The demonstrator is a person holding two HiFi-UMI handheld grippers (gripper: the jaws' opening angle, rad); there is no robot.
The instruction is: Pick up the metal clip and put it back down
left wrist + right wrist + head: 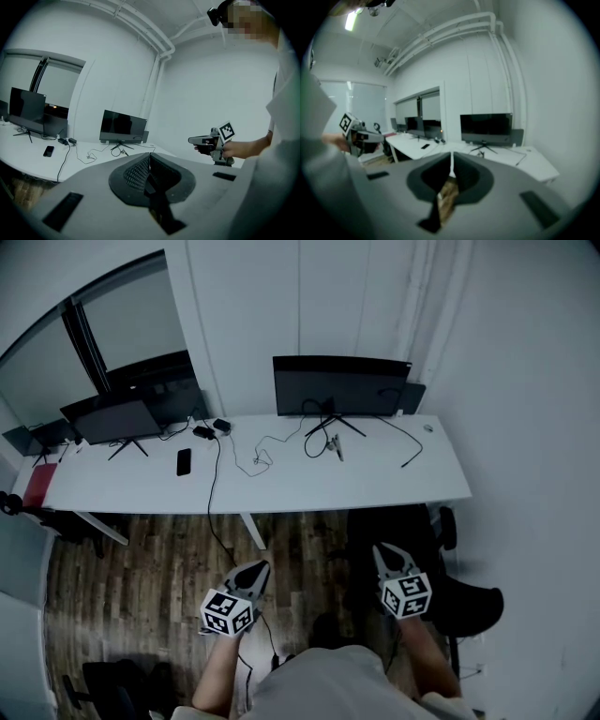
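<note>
A small metal clip [335,448] lies on the long white desk [281,488], among cables in front of the right monitor [340,385]. In the left gripper view the clip [123,152] shows as a speck by that monitor's stand. Both grippers hang low over the floor, well short of the desk. My left gripper [255,574] is shut with nothing between its jaws, its tips [150,157] pressed together. My right gripper [387,552] is also shut and empty, jaws meeting in a thin line [451,159]. Each gripper appears in the other's view, held level in a hand.
Two more monitors [141,409] stand at the desk's left end. A black phone [184,462], an adapter with cables [211,429] and a red book [40,486] lie on the desk. A black chair [459,601] stands right of me on the wooden floor [150,568].
</note>
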